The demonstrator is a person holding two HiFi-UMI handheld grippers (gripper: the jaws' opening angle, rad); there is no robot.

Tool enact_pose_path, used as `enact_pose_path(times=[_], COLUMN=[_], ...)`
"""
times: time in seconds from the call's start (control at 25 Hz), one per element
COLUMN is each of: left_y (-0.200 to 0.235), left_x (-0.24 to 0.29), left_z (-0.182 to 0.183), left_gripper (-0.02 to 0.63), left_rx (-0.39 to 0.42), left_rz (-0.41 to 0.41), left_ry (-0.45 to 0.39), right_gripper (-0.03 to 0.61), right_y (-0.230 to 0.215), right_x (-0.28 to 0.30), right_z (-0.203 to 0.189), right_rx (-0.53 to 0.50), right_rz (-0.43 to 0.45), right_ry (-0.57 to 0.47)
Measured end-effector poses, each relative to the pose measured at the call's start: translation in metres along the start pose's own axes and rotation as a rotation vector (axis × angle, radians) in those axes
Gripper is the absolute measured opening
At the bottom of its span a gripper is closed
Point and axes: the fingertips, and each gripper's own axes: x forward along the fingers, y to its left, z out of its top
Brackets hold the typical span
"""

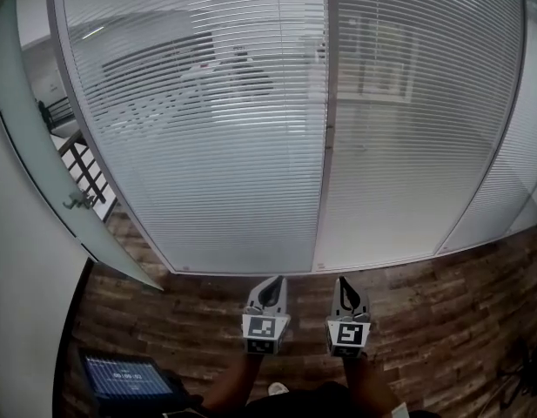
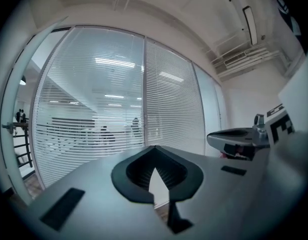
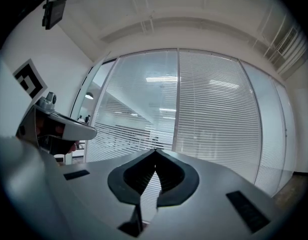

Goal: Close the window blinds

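Observation:
White slatted window blinds cover a glass wall ahead: a left panel and a right panel, split by a grey post. The slats are tilted enough that a room shows through them. I cannot make out a wand or cord. My left gripper and right gripper are held side by side, low and short of the wall. Both point level at the blinds. Each has its tips together with nothing between them.
A glass door with a handle stands open at the left. A lit screen sits at the lower left on the wooden floor. The person's arms reach in from the bottom edge.

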Motion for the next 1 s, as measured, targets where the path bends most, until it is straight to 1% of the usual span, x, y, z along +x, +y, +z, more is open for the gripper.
enact_pose_path(times=[0.16,0.24,0.36,0.48,0.72,0.84,0.88,0.92,1.0], left_y=[0.002,0.006,0.005,0.004,0.014,0.015,0.014,0.015,0.022], left_x=[0.005,0.009,0.017,0.03,0.057,0.073,0.079,0.085,0.099], left_z=[0.001,0.0,-0.001,-0.008,-0.012,-0.004,0.0,0.005,0.011], left_gripper=[0.0,0.0,0.0,0.0,0.0,0.0,0.0,0.0,0.0], left_rx=[-0.003,-0.018,-0.013,-0.013,-0.01,-0.006,-0.011,-0.033,-0.104], left_rz=[-0.021,-0.016,-0.02,-0.03,-0.006,-0.012,-0.018,-0.02,-0.012], left_ry=[0.002,0.015,0.021,0.014,0.024,0.036,0.035,0.036,0.041], right_gripper=[0.003,0.003,0.003,0.003,0.003,0.003,0.003,0.003,0.003], right_y=[0.002,0.0,-0.006,-0.01,-0.012,-0.018,-0.022,-0.026,-0.034], right_x=[0.001,0.002,0.005,0.016,0.043,0.065,0.072,0.079,0.093], right_z=[-0.001,-0.004,-0.008,-0.011,-0.011,-0.01,-0.007,-0.004,0.0], right_rx=[0.005,0.01,0.025,0.02,0.018,0.019,0.019,0.015,-0.001], right_rz=[-0.018,-0.028,-0.04,-0.028,0.018,0.025,0.024,0.024,0.028], right_ry=[0.004,0.009,0.017,0.016,0.02,0.019,0.015,0.013,0.014])
